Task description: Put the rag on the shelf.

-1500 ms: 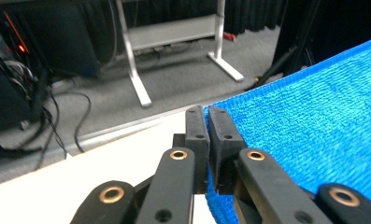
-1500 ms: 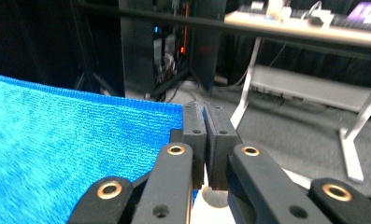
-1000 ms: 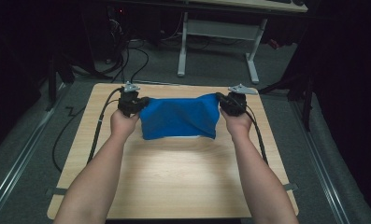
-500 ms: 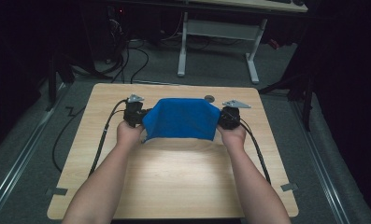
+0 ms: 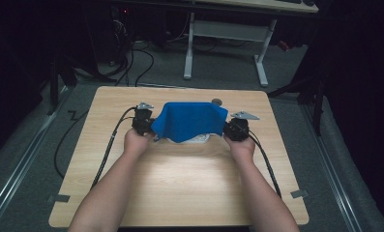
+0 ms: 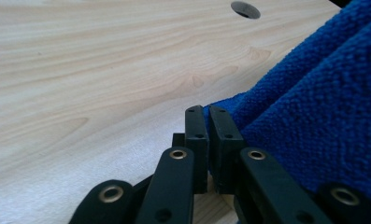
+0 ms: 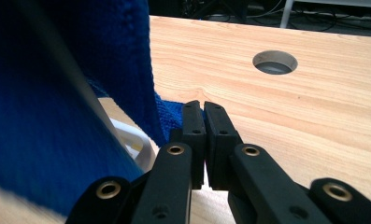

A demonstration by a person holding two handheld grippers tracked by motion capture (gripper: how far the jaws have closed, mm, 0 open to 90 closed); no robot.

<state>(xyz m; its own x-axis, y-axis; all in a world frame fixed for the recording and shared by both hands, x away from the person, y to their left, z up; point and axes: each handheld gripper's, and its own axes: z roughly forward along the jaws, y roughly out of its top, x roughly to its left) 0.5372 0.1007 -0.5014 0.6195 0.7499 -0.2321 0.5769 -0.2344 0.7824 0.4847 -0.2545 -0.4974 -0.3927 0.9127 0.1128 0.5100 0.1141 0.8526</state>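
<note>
A blue towel [image 5: 189, 121] hangs stretched between my two grippers, low over the wooden table [image 5: 180, 183]. My left gripper [image 5: 150, 126] is shut on its left corner; in the left gripper view the jaws [image 6: 206, 114] pinch a fold of the blue towel [image 6: 314, 116]. At the other end my right gripper [image 5: 227, 128] is shut on the right corner, and in the right gripper view its jaws [image 7: 198, 108] clamp the towel's edge [image 7: 169, 114]. A white rimmed object [image 5: 200, 139] lies under the towel, mostly hidden; its rim [image 7: 134, 140] peeks out below the cloth.
A round cable hole [image 5: 216, 102] sits in the table just behind the towel, also seen as the hole [image 7: 274, 61] and the hole [image 6: 245, 9]. Black cables [image 5: 107, 150] trail back from both grippers. A white-legged desk [image 5: 223, 53] stands beyond the table.
Both hands have come down and toward the near side with the towel still gripped. The towel has sunk lower and now drapes over the white object.
</note>
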